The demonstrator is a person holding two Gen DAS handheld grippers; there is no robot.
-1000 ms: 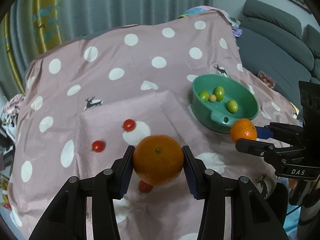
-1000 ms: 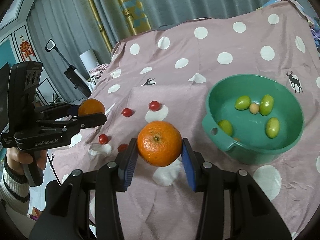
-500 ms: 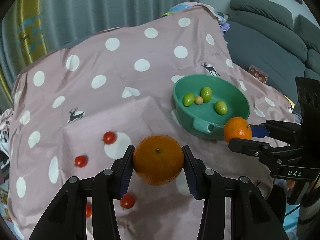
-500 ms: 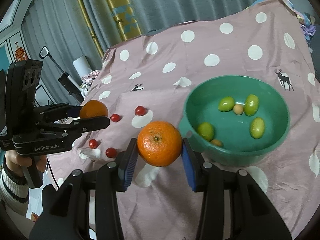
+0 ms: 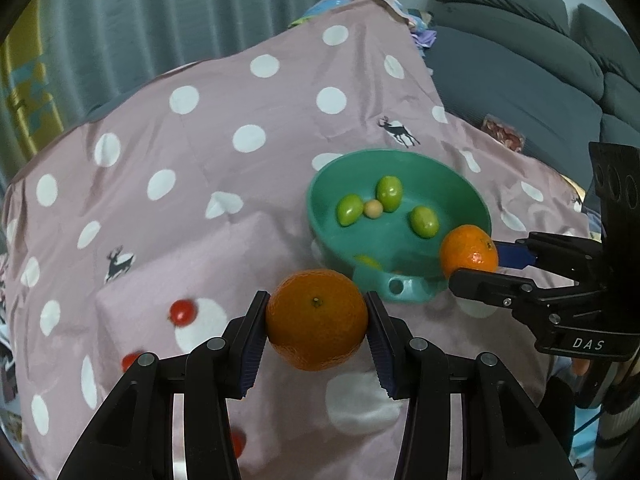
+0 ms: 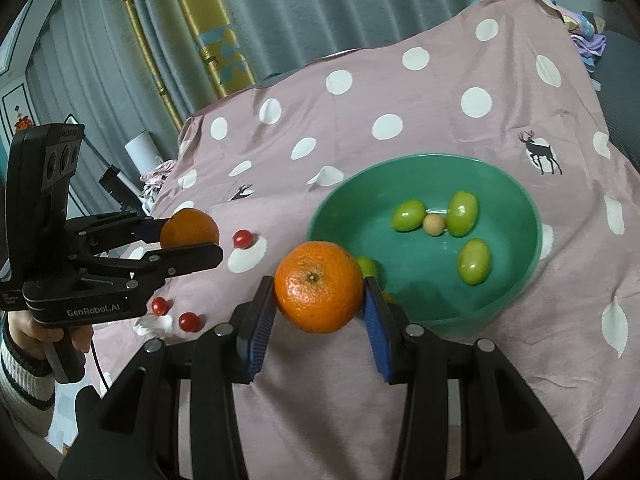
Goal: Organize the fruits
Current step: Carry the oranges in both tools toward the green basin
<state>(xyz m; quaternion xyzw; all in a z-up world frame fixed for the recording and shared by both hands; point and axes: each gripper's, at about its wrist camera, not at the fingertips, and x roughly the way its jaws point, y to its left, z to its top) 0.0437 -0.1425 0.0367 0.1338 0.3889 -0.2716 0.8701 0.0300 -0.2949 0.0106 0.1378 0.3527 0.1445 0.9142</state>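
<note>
My left gripper point(image 5: 316, 300) is shut on a large orange point(image 5: 316, 328), held above the pink cloth just short of the green bowl point(image 5: 320, 188). My right gripper point(image 6: 319, 282) is shut on a second orange point(image 6: 320, 300) at the bowl's near rim point(image 6: 534, 216). Each view shows the other gripper from the side: the right one point(image 5: 474, 261) at the bowl's right edge, the left one point(image 6: 192, 240) out to the left. Inside the bowl lie green oval fruits point(image 6: 474, 261) and a small beige ball point(image 6: 433, 225). Cherry tomatoes point(image 6: 243, 239) are scattered on the cloth.
A pink polka-dot cloth point(image 5: 248, 92) with deer prints covers the table. A grey sofa point(image 5: 520, 72) stands behind at the right and curtains point(image 6: 320, 8) hang at the back. A hand in a striped sleeve point(image 6: 24, 360) holds the left gripper's handle.
Both grippers have moved toward the green bowl with their oranges still gripped. The bowl now sits closer and larger in both views, and the tomatoes have slid off to the left.
</note>
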